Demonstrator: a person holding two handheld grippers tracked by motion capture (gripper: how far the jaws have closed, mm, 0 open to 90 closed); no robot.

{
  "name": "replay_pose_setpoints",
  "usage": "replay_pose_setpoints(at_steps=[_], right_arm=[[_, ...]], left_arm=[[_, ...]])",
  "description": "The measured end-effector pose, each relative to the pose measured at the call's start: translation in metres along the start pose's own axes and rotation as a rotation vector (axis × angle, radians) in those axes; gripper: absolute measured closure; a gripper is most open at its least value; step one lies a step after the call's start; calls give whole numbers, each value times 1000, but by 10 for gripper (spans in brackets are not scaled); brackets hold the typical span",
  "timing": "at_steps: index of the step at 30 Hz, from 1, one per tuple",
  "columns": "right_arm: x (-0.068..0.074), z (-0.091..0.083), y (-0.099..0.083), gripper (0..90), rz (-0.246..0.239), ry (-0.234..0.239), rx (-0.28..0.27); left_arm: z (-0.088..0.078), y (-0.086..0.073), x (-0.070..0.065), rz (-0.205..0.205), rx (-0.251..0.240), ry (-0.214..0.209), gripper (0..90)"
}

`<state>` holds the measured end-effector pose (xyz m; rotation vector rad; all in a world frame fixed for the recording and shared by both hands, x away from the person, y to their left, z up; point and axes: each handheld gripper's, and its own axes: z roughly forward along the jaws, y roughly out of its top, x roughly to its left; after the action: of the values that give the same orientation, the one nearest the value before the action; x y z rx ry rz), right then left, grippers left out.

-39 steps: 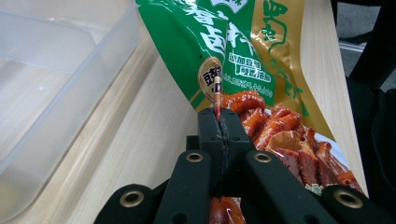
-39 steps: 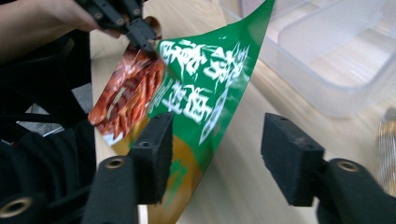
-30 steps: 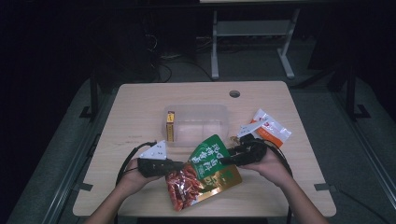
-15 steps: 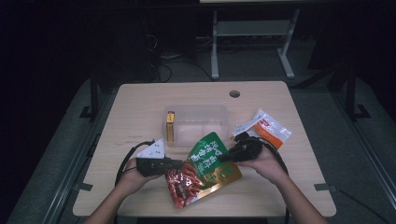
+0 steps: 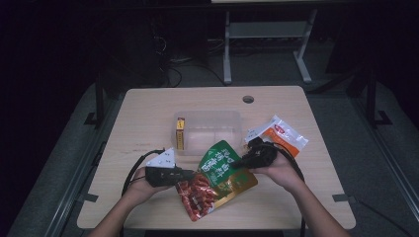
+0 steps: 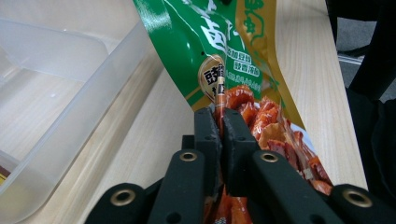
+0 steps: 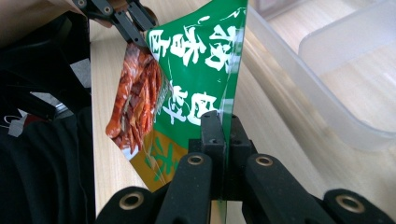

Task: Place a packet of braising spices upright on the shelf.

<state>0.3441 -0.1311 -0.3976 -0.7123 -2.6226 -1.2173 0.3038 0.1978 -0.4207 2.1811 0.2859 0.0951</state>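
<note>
The snack bag [image 5: 217, 180] is held off the table [image 5: 148, 113], at six o'clock from the plastic box [image 5: 210, 131]. Its nine o'clock edge is clamped by the left gripper [image 5: 190, 174]. Its three o'clock edge is pinched by the right gripper [image 5: 236, 164], whose jaws have just closed on it.

Clear plastic bin [image 5: 210, 129] stands just beyond jaws, wall close behind snack pouch [image 5: 217, 178]: no passage forward. Orange-white packet [image 5: 277, 136] lies just past right gripper [image 5: 236, 163]. Bare tabletop [image 5: 148, 118] outboard of left gripper [image 5: 191, 174] and toward near edge: open passage.
</note>
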Motion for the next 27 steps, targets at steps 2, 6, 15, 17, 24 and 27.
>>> replay_pose_setpoints(at_steps=[2,6,15,17,24,27], right_arm=[[1,-2,3,900,-14,-9,-3],[4,-6,7,900,-49,-18,-9],[10,-18,11,900,-60,-21,-42],[10,-22,13,900,-65,-19,-58],[14,-32,23,900,-90,-19,-79],[18,-35,29,900,-104,-21,-79]], left_arm=[[-1,0,1,1,0,-2,833],[-3,-1,3,-12,-16,17,730],[-8,-4,7,-42,-34,60,358],[-9,-5,8,-43,-32,75,308],[-15,-8,6,-62,-27,106,234],[-19,-10,5,-60,-7,121,194]])
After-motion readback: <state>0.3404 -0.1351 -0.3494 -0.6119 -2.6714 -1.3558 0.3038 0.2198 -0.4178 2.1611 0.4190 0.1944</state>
